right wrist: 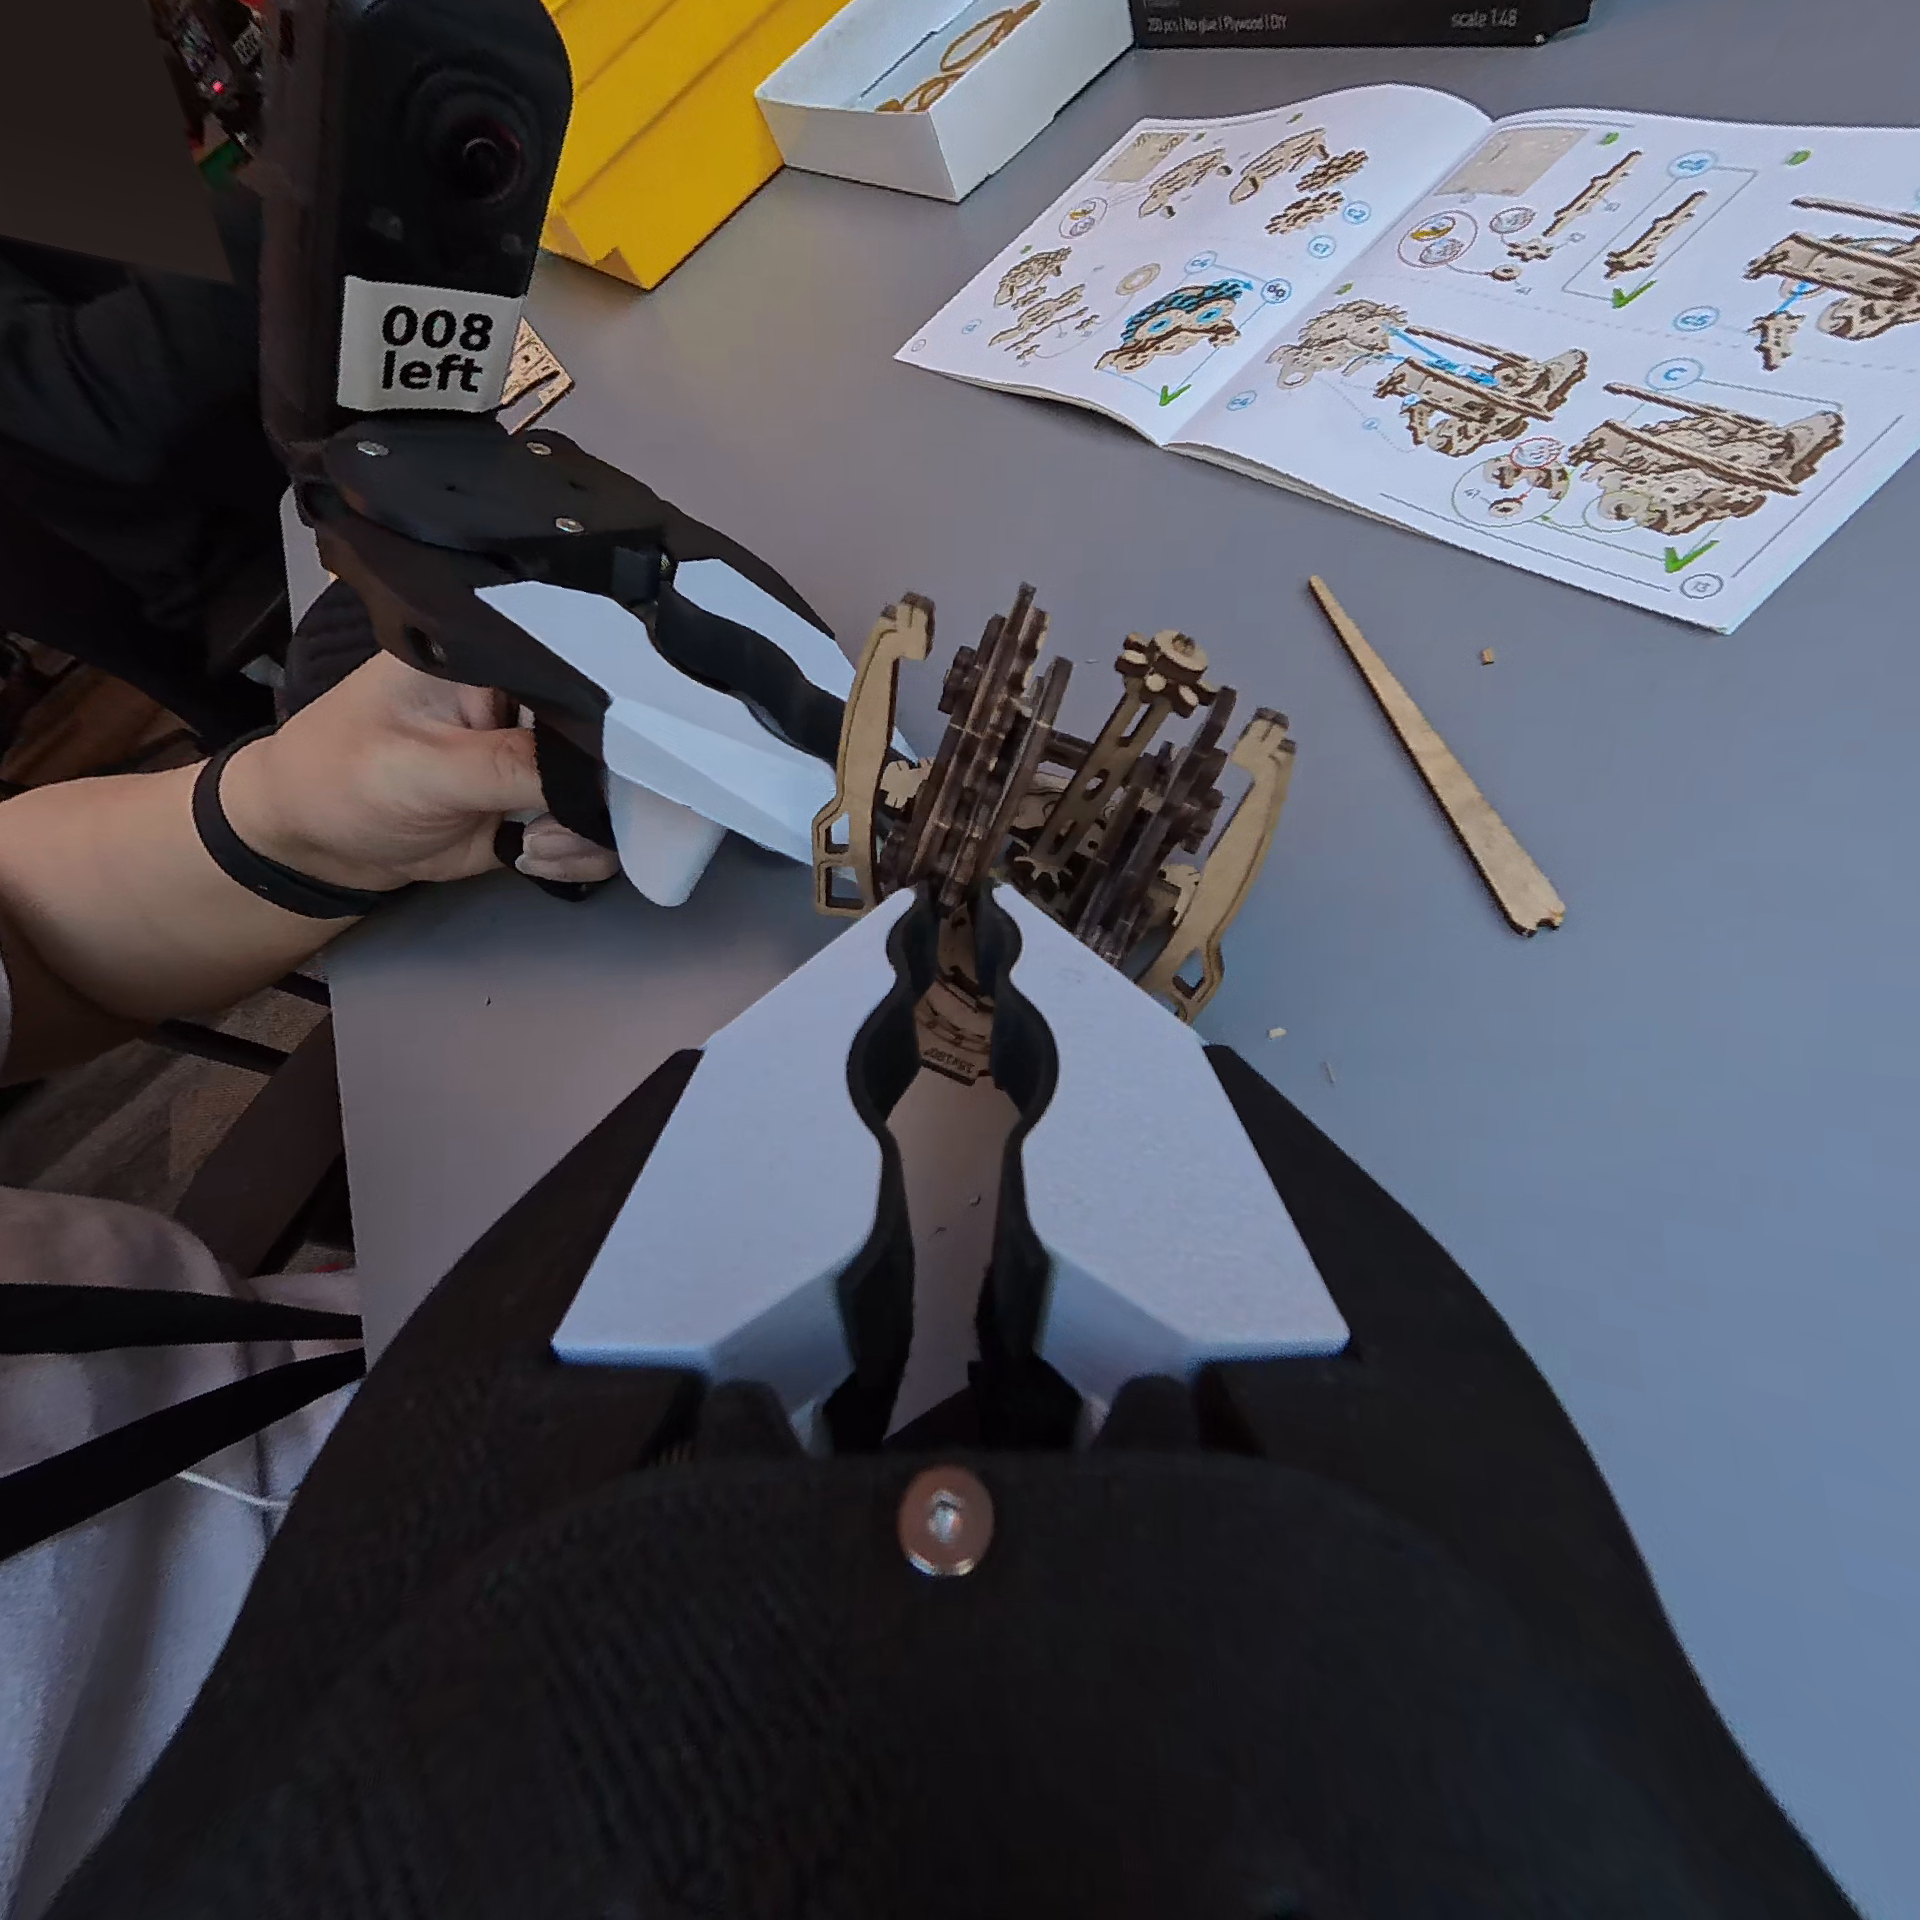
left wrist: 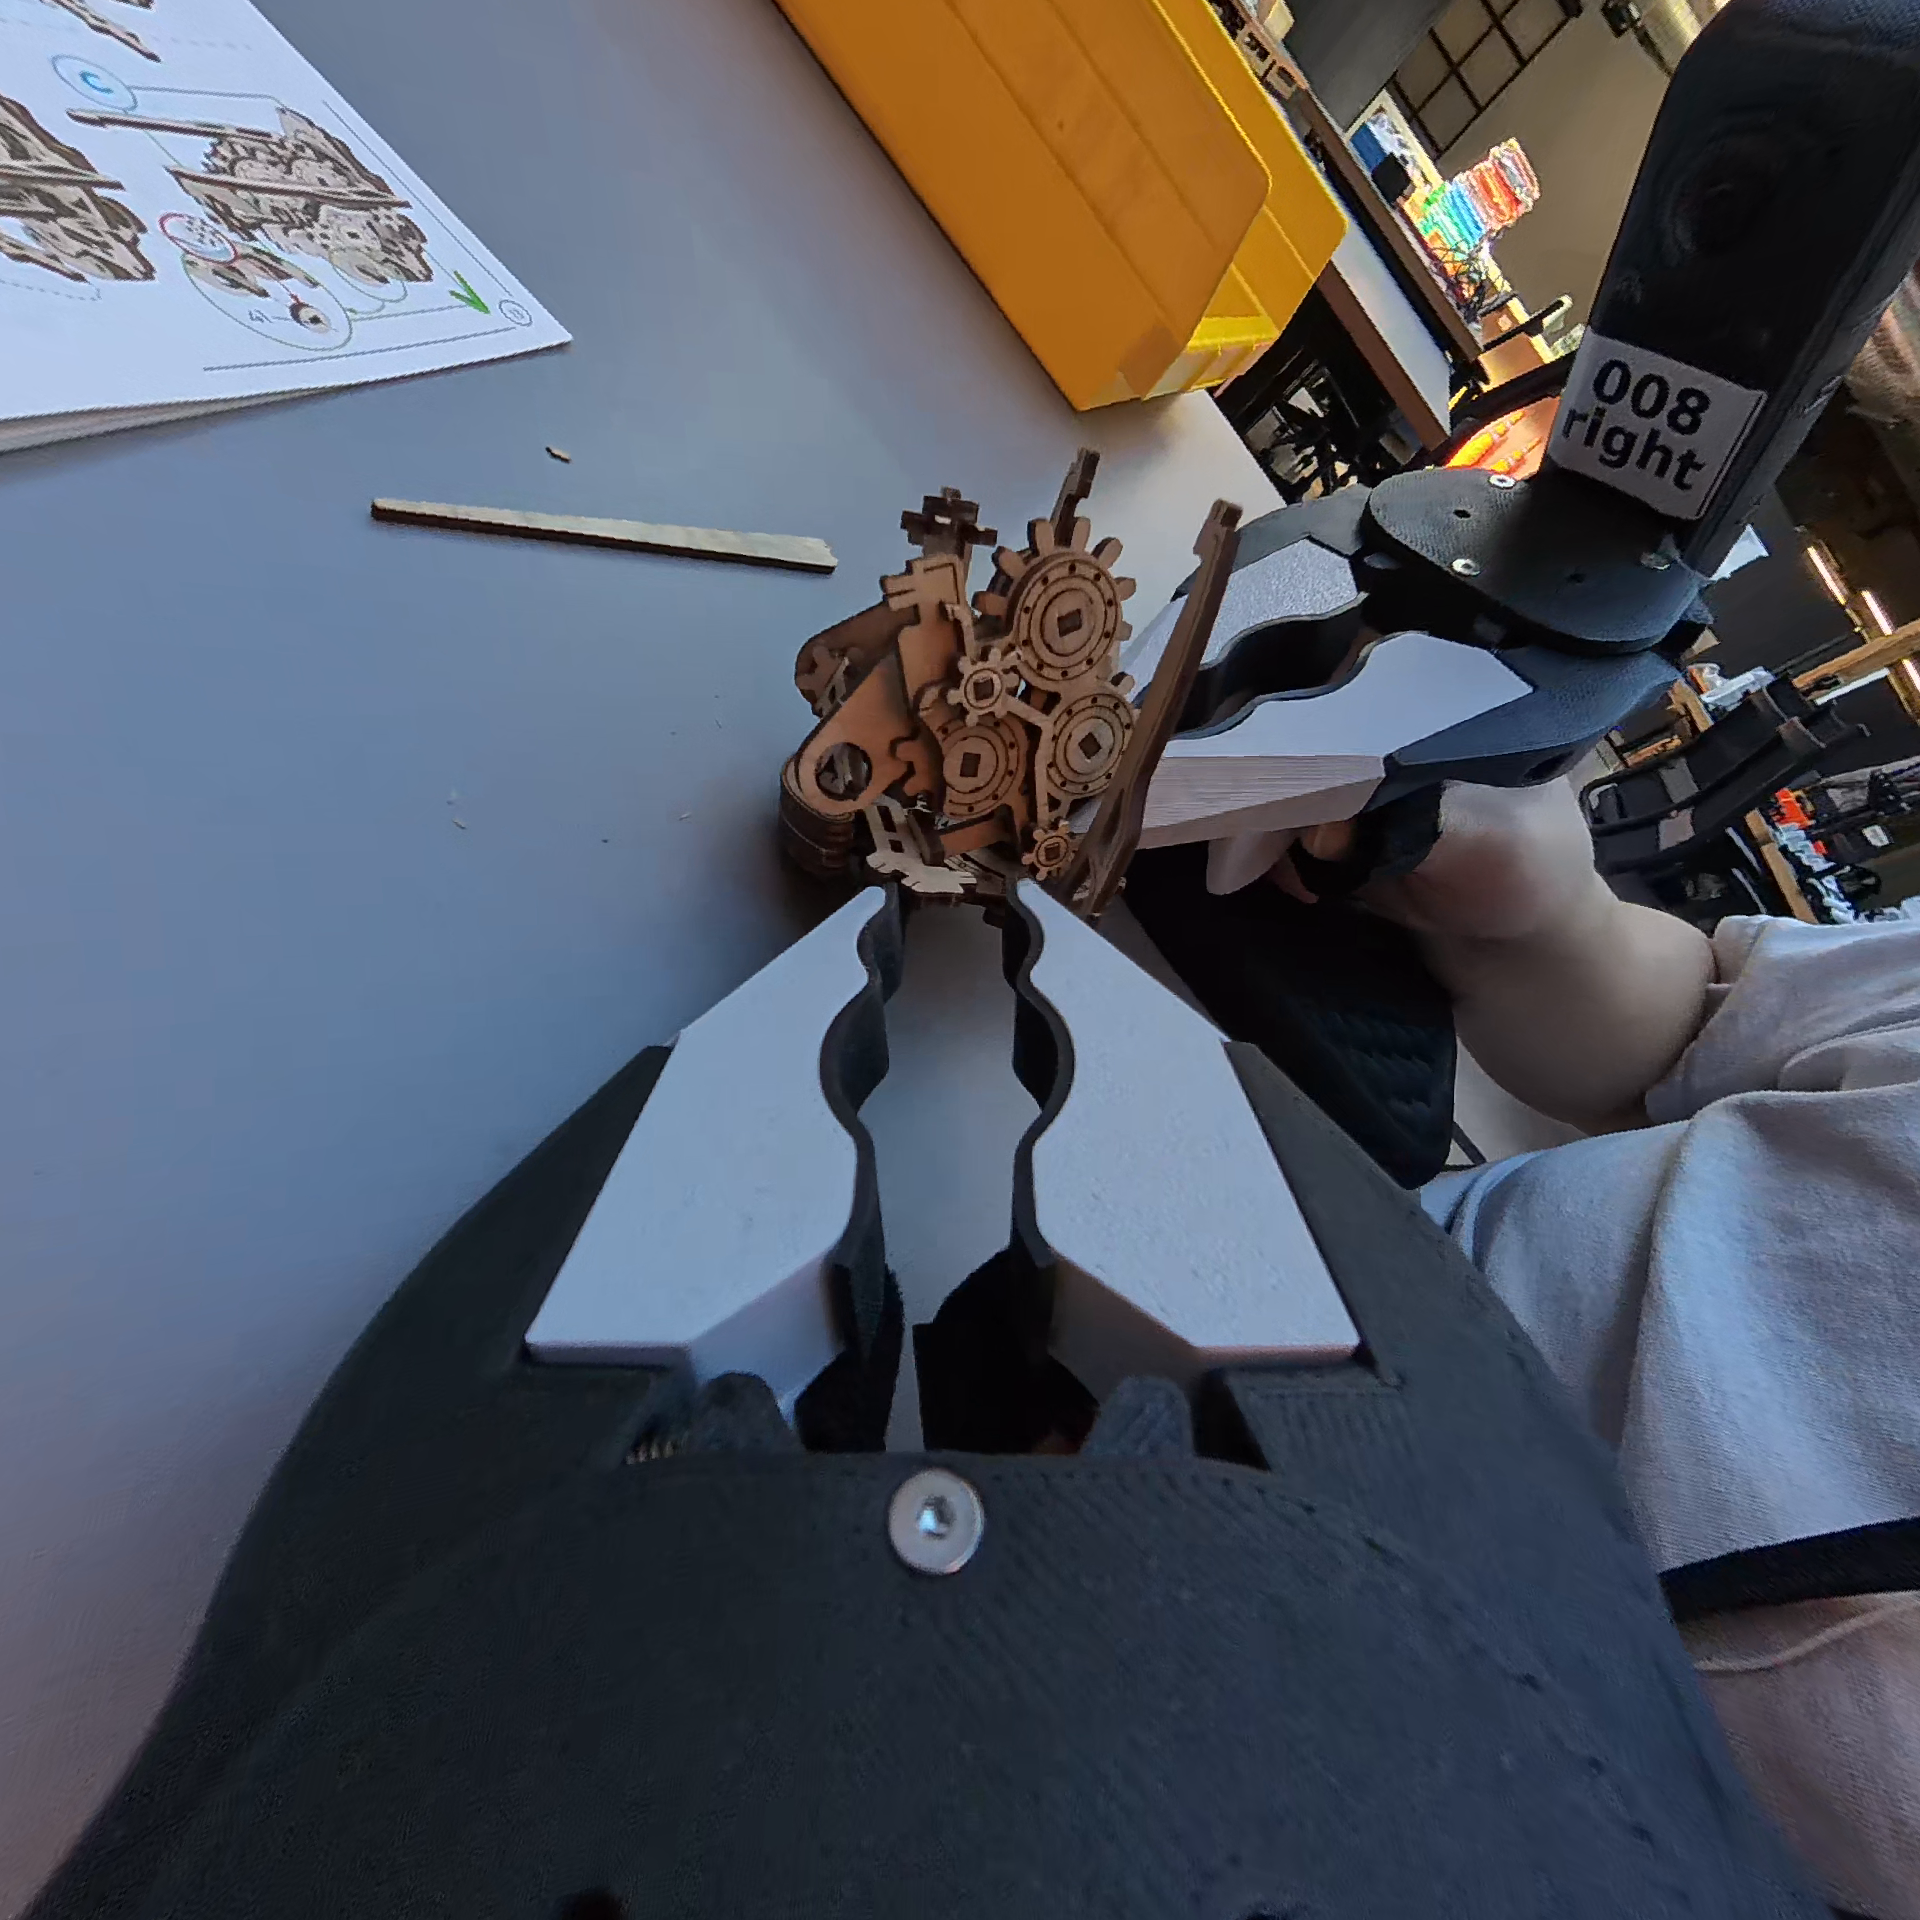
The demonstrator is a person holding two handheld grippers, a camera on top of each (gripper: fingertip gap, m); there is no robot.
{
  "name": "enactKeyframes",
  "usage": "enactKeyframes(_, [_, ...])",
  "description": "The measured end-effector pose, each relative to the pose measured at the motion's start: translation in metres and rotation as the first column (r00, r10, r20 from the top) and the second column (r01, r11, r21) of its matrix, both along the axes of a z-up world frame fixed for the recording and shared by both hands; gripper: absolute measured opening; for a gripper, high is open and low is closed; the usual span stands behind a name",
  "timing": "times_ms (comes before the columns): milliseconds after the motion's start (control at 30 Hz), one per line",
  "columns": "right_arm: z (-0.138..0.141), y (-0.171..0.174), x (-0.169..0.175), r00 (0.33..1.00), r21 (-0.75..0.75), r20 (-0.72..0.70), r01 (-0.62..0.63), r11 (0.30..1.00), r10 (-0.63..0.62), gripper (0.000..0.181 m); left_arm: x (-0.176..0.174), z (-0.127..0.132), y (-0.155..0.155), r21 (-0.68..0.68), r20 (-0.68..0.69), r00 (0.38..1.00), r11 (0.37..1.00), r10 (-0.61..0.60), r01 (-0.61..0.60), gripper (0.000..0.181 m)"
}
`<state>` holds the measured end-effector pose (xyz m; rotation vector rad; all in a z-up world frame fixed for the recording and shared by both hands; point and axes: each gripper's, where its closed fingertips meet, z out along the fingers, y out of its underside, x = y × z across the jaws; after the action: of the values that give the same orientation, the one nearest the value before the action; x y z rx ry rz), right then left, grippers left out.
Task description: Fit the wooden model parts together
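Note:
The wooden model (left wrist: pixel 977 717), a cluster of laser-cut gears and plates between two side frames, stands on the grey table (left wrist: pixel 416 831). My left gripper (left wrist: pixel 954 896) has its tips closed on the model's near lower edge. In the right wrist view the model (right wrist: pixel 1049 790) stands just past my right gripper (right wrist: pixel 956 902), which is shut on a thin wooden plate of the model that reaches back between the jaws. The left gripper (right wrist: pixel 727 707) comes in from the left, its tips hidden behind a side frame. A loose wooden strip (left wrist: pixel 603 535) (right wrist: pixel 1439 764) lies flat beyond the model.
An open instruction booklet (right wrist: pixel 1455 343) (left wrist: pixel 208 208) lies at the far side. A yellow bin (left wrist: pixel 1091 177) (right wrist: pixel 665 156), a white box (right wrist: pixel 935 104) and a black box (right wrist: pixel 1351 21) stand at the back. The table edge (right wrist: pixel 343 1039) runs beside the person's arm. Both grippers' tips are close together, under 4 cm apart.

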<state>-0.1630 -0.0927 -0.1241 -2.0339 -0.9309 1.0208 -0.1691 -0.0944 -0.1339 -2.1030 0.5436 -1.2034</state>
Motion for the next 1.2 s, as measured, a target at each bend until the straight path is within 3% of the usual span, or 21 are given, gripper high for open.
enactKeyframes(567, [0.0005,0.0005,-0.0003,1.0,-0.012,-0.014,-0.006,1.0,0.006,0.005,-0.0012,-0.0019,0.002,-0.013,-0.003,1.0,1.0,0.015,-0.015,0.012])
enactKeyframes(1200, [0.0001,-0.0022,-0.0017,0.995,0.202,0.098,0.001,0.979,-0.021,0.005,-0.0013,-0.0037,0.0008,-0.12,0.077,0.997,0.993,0.028,-0.019,0.012])
